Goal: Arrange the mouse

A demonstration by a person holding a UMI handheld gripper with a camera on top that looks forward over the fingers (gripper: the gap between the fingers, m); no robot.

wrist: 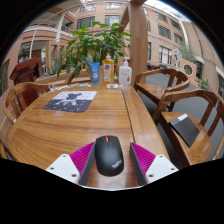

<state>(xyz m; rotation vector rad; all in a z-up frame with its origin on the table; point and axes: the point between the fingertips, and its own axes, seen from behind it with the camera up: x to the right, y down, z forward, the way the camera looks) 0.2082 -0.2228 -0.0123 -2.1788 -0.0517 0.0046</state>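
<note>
A black mouse with a red scroll wheel sits between the fingers of my gripper. Both magenta pads touch its sides, the left pad and the right pad, so the gripper is shut on the mouse. The mouse is at the near end of a wooden slatted table. I cannot tell whether it rests on the wood or is lifted just off it. A dark printed mat lies flat on the table, well beyond the fingers and to the left.
Bottles stand at the table's far end: a blue one, a yellow one and a clear pump bottle, with a potted plant behind. Wooden chairs flank the table on the left and right.
</note>
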